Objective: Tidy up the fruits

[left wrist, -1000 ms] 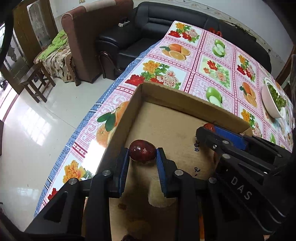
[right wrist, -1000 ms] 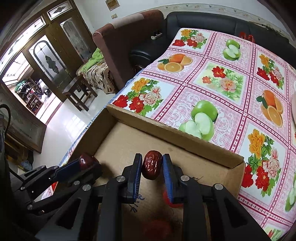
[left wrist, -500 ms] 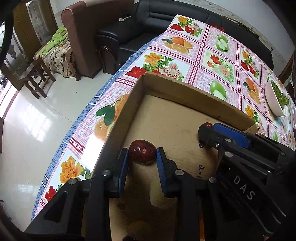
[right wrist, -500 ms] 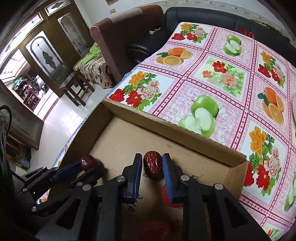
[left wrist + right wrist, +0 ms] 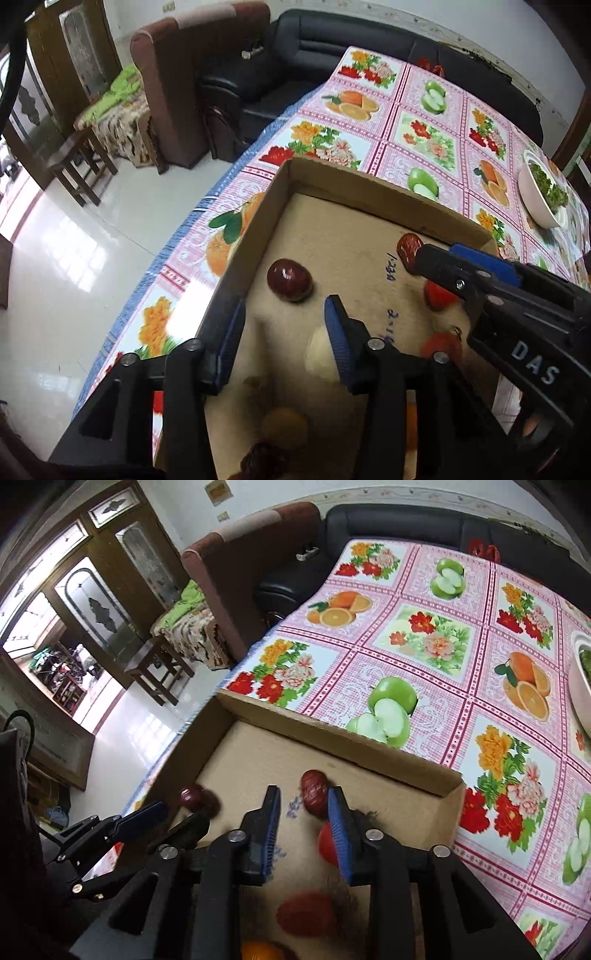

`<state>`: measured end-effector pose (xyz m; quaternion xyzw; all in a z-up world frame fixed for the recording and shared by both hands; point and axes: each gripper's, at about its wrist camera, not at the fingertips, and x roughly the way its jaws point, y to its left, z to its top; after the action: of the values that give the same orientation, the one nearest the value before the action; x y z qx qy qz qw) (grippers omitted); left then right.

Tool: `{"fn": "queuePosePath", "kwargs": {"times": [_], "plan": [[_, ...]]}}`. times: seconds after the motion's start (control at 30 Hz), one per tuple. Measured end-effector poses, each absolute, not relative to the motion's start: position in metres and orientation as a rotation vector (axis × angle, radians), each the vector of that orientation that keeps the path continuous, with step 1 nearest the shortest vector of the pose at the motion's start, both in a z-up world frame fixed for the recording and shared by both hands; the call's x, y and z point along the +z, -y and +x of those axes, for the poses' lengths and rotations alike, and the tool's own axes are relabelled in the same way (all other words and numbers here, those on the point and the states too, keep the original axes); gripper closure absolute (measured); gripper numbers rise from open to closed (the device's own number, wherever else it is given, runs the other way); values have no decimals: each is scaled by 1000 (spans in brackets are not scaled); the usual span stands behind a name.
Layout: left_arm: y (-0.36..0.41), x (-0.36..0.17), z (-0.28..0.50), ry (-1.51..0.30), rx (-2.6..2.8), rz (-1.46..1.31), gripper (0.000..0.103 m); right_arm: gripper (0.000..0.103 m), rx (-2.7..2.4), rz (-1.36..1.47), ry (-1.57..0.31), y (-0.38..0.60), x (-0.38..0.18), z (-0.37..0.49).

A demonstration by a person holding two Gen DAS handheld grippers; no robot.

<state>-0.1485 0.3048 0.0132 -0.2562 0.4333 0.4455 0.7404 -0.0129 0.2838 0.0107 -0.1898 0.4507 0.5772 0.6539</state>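
Red dates now lie loose in box; both grippers' jaws just opened, spread, nothing pinched.

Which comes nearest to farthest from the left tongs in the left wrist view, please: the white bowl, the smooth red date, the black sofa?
1. Smooth red date, just ahead, inside the box.
2. White bowl, far right on the table.
3. Black sofa, beyond the table.
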Motion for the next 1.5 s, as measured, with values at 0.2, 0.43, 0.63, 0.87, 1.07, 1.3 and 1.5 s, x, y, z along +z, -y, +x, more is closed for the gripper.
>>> {"fn": "queuePosePath", "kwargs": {"times": [0.2,0.43,0.63,0.87,1.07,1.3,1.5], "plan": [[-270,29,-167,-910,984,-518,59,56,1354,-416,-962,-252,27,-19],[-236,44,-186,-878,994,-496,59,51,1403,-419,-937,-220,39,-20],[-207,50,-198,-874,1004,-481,52,40,1520,-480,-830,-188,46,-36],[-170,54,-211,-866,1019,-439,52,30,1663,-603,-622,-149,54,-64],[-149,49,-226,-862,1024,-462,52,26,1719,-668,-554,-120,53,-73],[-131,41,-239,-872,1054,-443,52,26,1774,-710,-511,-92,47,-79],[-119,38,-249,-873,1072,-433,49,26,1778,-668,-530,-78,43,-73]]}}
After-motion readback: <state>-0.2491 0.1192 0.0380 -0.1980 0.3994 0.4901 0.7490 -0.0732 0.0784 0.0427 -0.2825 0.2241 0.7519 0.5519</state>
